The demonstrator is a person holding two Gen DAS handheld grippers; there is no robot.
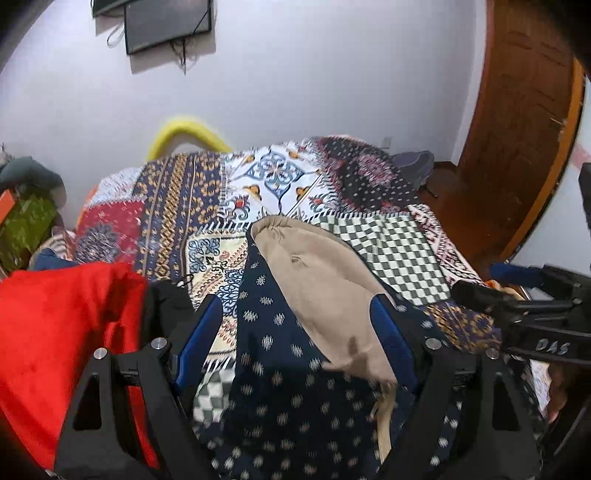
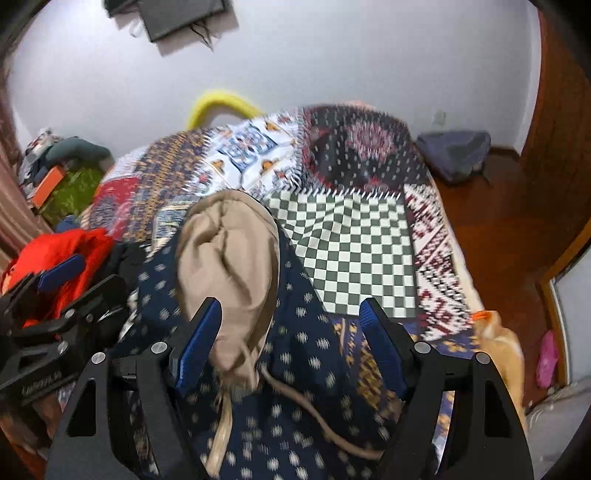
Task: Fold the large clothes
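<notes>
Both claws are spread wide with nothing pinched, and both hang just over the near end of the tan garment, which lies on the navy dotted cloth over the patchwork bedspread. Left gripper: the garment's near hem sits between its blue fingers, closer to the right-hand one, cloth not gripped. Right gripper: the garment's near end bunches just beside its left-hand blue finger, with a tan drawstring or strap trailing toward the camera; the right-hand finger is over navy cloth only. Key relation: the garment's long axis runs straight away from both claws toward the far wall, near end at the fingertips, far rounded end up by the checkered patch. Both hands are about equally near; the left looks slightly better centred on the hem, so my guess is each claw needs to shift sideways to an own corner of the near edge before closing. Left of the garment: a red cloth pile and something black beside it, untouched. Beyond the garment: the rest of the bedspread, a yellow curved thing at its far edge, a dark screen on the wall. Right of it: wood floor and a door. Frames are motion-blurred, so fabric detail is unclear.
</notes>
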